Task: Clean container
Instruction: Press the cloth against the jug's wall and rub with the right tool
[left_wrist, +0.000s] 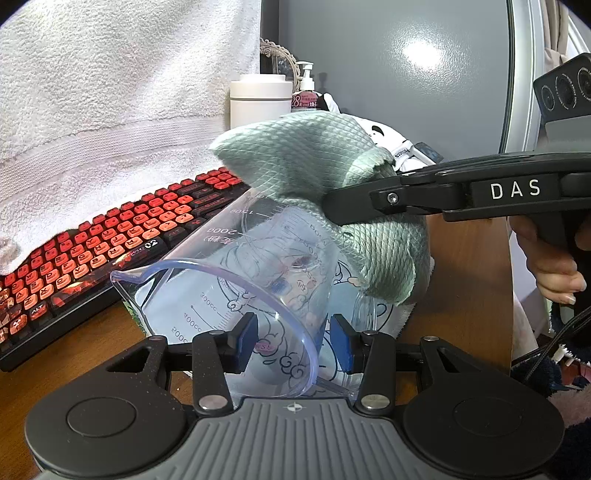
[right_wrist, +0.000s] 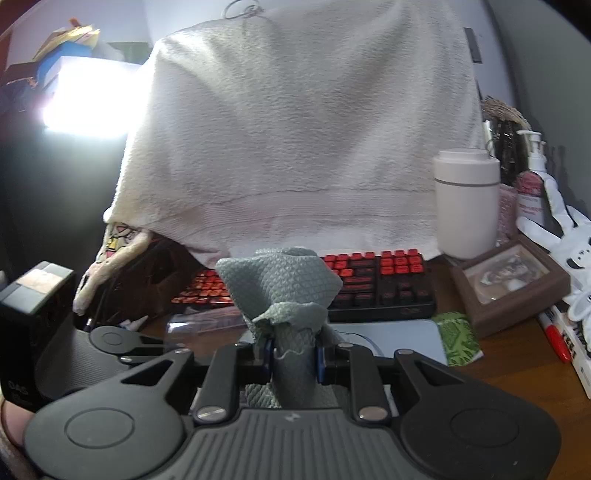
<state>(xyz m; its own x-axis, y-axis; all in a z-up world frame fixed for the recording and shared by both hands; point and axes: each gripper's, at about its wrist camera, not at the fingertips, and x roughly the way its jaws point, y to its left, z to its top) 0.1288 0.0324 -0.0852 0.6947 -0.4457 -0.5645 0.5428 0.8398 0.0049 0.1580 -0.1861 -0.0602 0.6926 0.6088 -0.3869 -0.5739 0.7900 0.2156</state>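
Observation:
A clear plastic measuring cup (left_wrist: 236, 288) lies tilted on its side, mouth toward my left camera, base up and away. My left gripper (left_wrist: 293, 347) has its blue pads on either side of the cup's rim wall; the grip looks closed on it. A grey-green cloth (left_wrist: 306, 166) is draped over the cup's base. My right gripper (right_wrist: 294, 356) is shut on the cloth (right_wrist: 284, 288); its black body (left_wrist: 443, 192) comes in from the right in the left wrist view. The cup shows only faintly (right_wrist: 199, 325) in the right wrist view.
A red-and-black keyboard (left_wrist: 92, 251) lies on the wooden desk (left_wrist: 85, 328) under a white towel (right_wrist: 295, 129). A white canister (right_wrist: 467, 203), pump bottle (right_wrist: 532, 181), brown frame (right_wrist: 509, 280), plush toy (right_wrist: 576, 258), red marker (right_wrist: 554, 336) and green packet (right_wrist: 458, 336) crowd the right. A printed mat (left_wrist: 369, 306) lies under the cup.

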